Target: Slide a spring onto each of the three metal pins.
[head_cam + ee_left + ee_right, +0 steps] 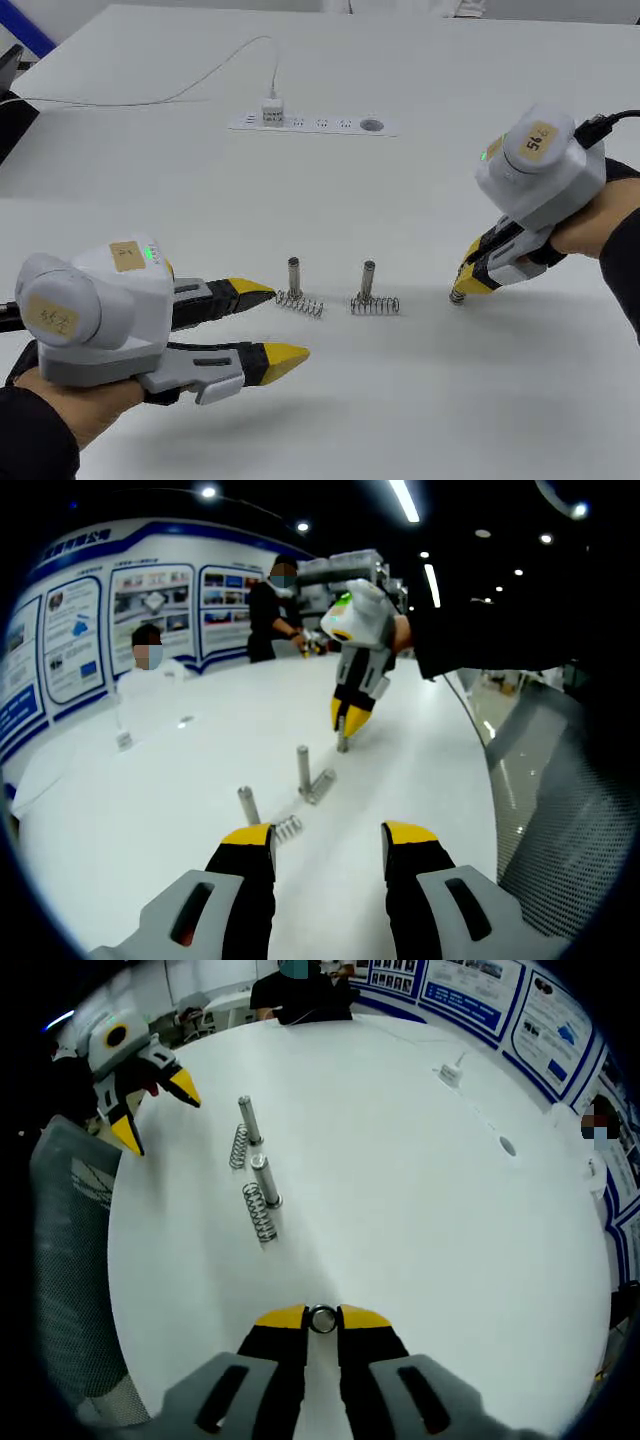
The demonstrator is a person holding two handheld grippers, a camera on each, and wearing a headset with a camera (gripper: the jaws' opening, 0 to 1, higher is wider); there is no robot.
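Springs first: 2 counted, both lying flat on the tabletop (420, 400), none on a pin yet. The left spring (300, 303) lies at the near foot of the left pin (294, 275). The right spring (375, 306) lies at the near foot of the right pin (367, 279). Both pins stand upright and free, side by side mid-table. Each spring sits just beside its own pin, probably staged that way so each can be picked up quickly and threaded over the top.

Pins: 3 by my count. The third pin (457, 296) is well right of the other two, clenched in the right hand-held gripper (462, 287). It is held vertical with its lower end touching the tabletop. The right gripper view shows it end-on as a small metal ring (321, 1318) pinched between the tips. It is likely held upright to steady it for loading. I cannot tell whether a coil already sits on it; it is too small.

The left hand-held gripper (288, 322) is released, jaws spread and grasping nothing. It hovers near-left of the left pin and points at the left spring, probably lining up a pick.

Far side: 1 power strip (312, 123) with 1 white charger (272, 108) plugged in.
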